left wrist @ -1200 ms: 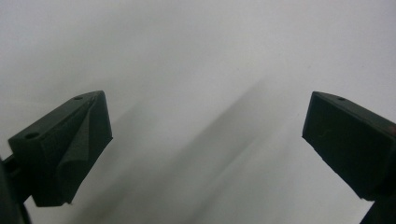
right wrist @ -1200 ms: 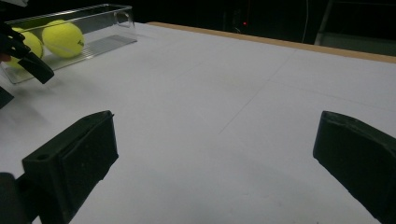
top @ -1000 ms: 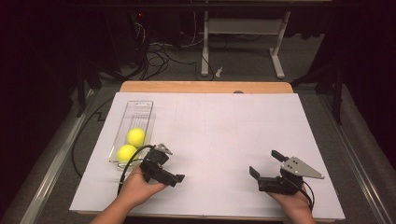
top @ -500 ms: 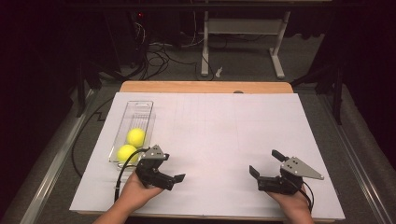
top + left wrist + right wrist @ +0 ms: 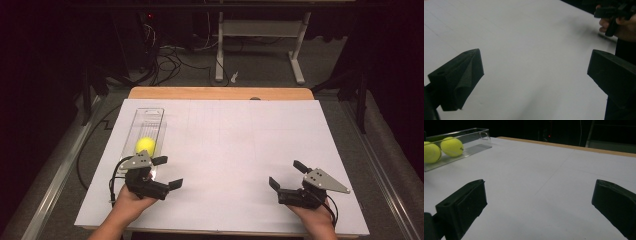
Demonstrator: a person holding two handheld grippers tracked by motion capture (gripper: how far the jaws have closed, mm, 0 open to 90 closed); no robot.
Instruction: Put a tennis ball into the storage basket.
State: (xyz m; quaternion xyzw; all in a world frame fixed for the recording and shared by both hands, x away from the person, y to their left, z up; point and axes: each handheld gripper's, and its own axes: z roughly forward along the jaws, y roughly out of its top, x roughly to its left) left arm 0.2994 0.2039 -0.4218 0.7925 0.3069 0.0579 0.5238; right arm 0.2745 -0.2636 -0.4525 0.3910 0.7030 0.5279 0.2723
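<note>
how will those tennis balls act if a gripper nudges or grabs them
The tennis balls are round, so a nudge would likely roll them along the clear tray. Their fuzzy felt should grip well, and they probably give slightly when squeezed.

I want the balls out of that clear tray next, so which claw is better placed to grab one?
Probably the left claw: it sits open right beside the clear tray holding the tennis balls. The right claw, also open, rests across the table, well apart from the tray.

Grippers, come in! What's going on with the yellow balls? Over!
Left gripper open, empty, beside clear tray. Right gripper open, empty, far side. Two tennis balls sit in tray. Nothing in the way.
</note>
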